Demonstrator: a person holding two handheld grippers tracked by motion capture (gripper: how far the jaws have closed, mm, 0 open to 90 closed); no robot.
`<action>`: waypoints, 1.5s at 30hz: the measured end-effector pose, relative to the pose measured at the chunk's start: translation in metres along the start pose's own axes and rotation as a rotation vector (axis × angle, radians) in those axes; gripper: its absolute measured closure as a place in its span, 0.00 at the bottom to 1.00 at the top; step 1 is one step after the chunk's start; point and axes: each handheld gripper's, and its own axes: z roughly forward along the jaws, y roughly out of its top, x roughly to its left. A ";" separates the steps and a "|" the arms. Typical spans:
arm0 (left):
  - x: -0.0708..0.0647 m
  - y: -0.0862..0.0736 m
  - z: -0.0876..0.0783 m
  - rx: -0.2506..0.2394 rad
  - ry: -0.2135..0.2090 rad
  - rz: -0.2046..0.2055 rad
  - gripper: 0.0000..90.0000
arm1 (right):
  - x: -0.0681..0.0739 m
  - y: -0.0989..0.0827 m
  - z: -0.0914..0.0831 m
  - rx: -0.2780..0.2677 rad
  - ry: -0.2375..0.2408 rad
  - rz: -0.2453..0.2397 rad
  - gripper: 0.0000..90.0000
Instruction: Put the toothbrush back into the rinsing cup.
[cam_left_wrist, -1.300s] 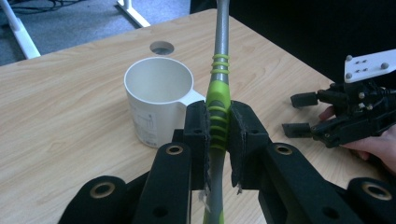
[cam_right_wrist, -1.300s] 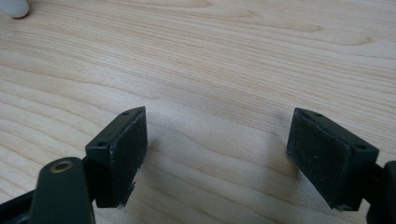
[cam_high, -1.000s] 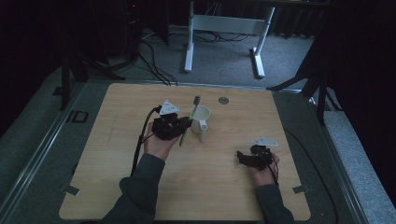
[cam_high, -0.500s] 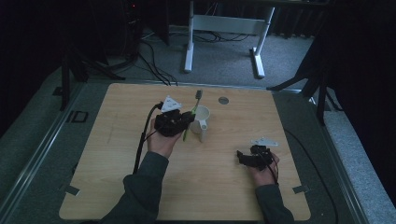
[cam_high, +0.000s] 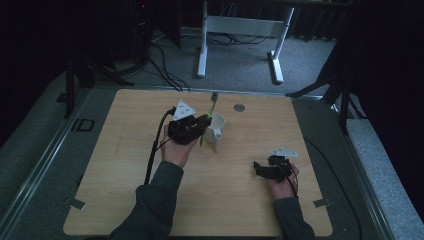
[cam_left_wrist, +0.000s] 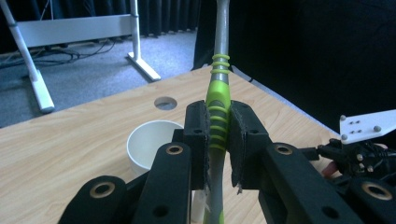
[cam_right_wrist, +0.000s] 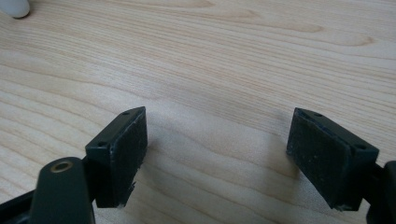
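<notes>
Nearest the person, at the lower right of the high view, the right gripper (cam_high: 260, 167) rests low over the desk (cam_high: 125, 200), held in the person's right hand (cam_high: 282, 182), with its grey plate (cam_high: 282, 151) on top. In the right gripper view its two fingers (cam_right_wrist: 119, 156) stand wide apart with bare wood grain between them and nothing in their hold; a small white rounded edge shows at the top left corner of that view.

Farther in, left of centre, the person's left hand (cam_high: 175, 150) holds the left gripper (cam_high: 205, 121), its cable (cam_high: 152, 150) trailing back along the grey sleeve (cam_high: 155, 205). In the left gripper view its fingers (cam_left_wrist: 198, 135) are closed tight on the ribbed green grip of a toothbrush (cam_left_wrist: 217, 109), which stands nearly upright between them, the grey neck rising out of the top of the view. In the high view the toothbrush leans away from the person, its bristle head (cam_high: 214, 96) toward the far edge of the desk.

Just right of the left gripper sits a white mug (cam_high: 216, 131), open side up and apart from the toothbrush shaft as far as can be told. Beyond it, a round grommet hole (cam_high: 239, 107) lies in the desk near the far edge. Past the desk, white frame legs (cam_high: 240, 30) stand on grey carpet.
</notes>
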 end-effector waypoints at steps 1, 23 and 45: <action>0.000 0.000 0.001 -0.004 0.001 0.003 0.87 | 0.000 0.000 0.000 0.001 0.000 0.000 0.22; -0.002 0.011 0.011 -0.093 -0.003 0.063 0.87 | 0.000 0.000 0.000 0.000 0.001 -0.001 0.22; -0.004 0.010 0.028 -0.173 0.040 0.056 0.87 | 0.000 0.000 0.000 0.000 0.002 -0.001 0.22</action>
